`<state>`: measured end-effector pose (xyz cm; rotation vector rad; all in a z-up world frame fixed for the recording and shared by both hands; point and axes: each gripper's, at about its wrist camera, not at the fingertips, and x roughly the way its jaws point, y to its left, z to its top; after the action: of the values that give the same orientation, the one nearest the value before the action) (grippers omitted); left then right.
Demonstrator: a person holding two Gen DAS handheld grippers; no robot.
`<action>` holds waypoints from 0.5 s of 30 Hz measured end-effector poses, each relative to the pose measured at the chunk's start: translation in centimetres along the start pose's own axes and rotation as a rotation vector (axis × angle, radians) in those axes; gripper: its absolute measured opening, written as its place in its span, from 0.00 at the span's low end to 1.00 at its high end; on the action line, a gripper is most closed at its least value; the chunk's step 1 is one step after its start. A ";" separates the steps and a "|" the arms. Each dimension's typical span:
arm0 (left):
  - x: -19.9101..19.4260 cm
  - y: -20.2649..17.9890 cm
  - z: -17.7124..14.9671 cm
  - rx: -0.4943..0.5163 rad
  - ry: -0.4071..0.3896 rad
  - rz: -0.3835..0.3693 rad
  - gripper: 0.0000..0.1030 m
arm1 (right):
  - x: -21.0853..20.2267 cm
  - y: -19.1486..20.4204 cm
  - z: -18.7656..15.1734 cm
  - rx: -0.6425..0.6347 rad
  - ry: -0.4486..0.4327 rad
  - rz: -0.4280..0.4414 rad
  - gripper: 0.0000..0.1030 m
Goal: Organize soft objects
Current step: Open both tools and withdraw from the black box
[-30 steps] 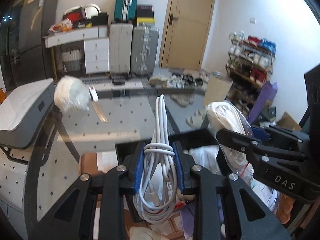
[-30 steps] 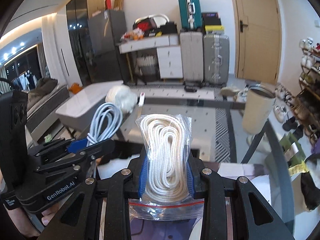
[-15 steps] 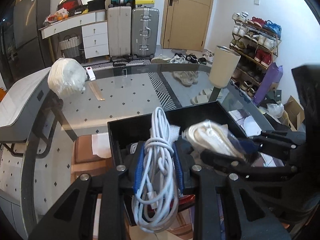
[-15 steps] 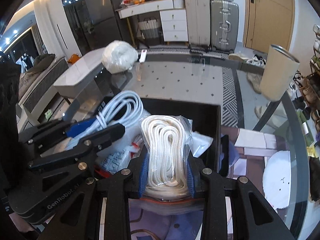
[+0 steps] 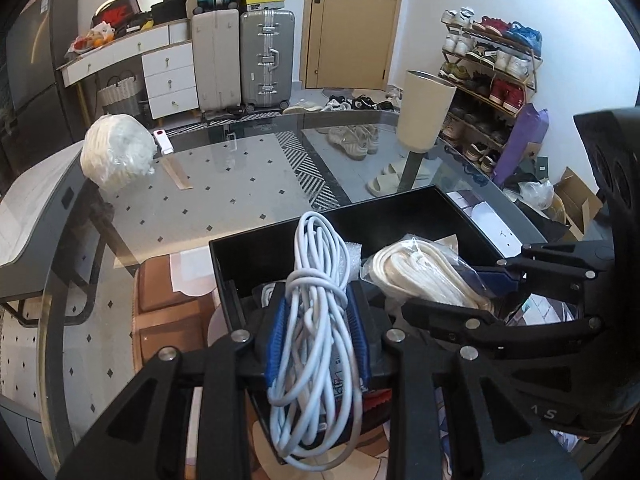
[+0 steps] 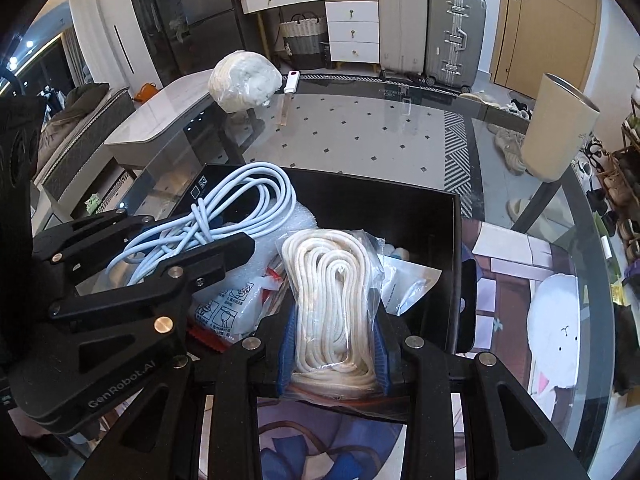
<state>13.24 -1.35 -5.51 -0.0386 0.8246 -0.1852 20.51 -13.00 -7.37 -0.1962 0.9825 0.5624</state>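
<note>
My left gripper (image 5: 318, 322) is shut on a coiled white cable (image 5: 316, 320), held over the near left part of a black box (image 5: 280, 240). The cable also shows in the right wrist view (image 6: 224, 216). My right gripper (image 6: 334, 334) is shut on a bagged coil of cream rope (image 6: 336, 304), held over the box (image 6: 456, 240) beside the cable; the rope also shows in the left wrist view (image 5: 424, 276). Plastic packets (image 6: 232, 300) lie in the box under both. A white bagged bundle (image 5: 116, 156) sits far left on the glass table (image 5: 248, 184).
A beige cylinder (image 5: 424, 112) stands at the table's far right edge. A small white and red item (image 5: 163, 142) and a wooden strip (image 5: 178, 176) lie by the white bundle. Suitcases, drawers and a shoe rack stand beyond the table.
Both grippers have come down and tilted toward the black box, still holding the cable and the bagged rope. The box and its contents now fill the lower part of each view.
</note>
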 end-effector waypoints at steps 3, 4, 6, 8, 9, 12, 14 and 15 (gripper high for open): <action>0.0 0.0 -0.1 0.004 0.002 -0.006 0.27 | -0.3 0.0 -0.2 0.014 0.009 0.009 0.31; -0.1 0.0 -0.1 0.008 0.000 -0.004 0.28 | -0.4 0.0 -0.3 0.015 0.011 0.012 0.31; -0.1 -0.1 -0.3 0.007 -0.005 0.000 0.28 | -0.5 0.1 -0.4 0.012 0.011 0.015 0.31; -0.2 -0.2 -0.3 0.007 -0.008 0.003 0.27 | -0.5 0.1 -0.4 0.008 0.006 0.013 0.31; -0.3 -0.2 -0.4 0.006 -0.010 0.003 0.27 | -0.5 0.1 -0.4 0.005 0.004 0.010 0.31; -0.4 -0.3 -0.6 0.009 -0.012 0.007 0.27 | -0.4 0.2 -0.4 -0.008 -0.004 0.000 0.31; -0.4 -0.2 -0.6 0.014 -0.019 0.004 0.27 | -0.4 0.2 -0.5 -0.018 -0.008 -0.003 0.31; -0.4 -0.2 -0.7 0.014 -0.022 0.003 0.27 | -0.4 0.3 -0.6 -0.020 -0.009 -0.004 0.31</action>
<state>12.44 -1.44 -5.63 -0.0261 0.8016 -0.1869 19.80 -13.16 -7.31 -0.2128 0.9679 0.5691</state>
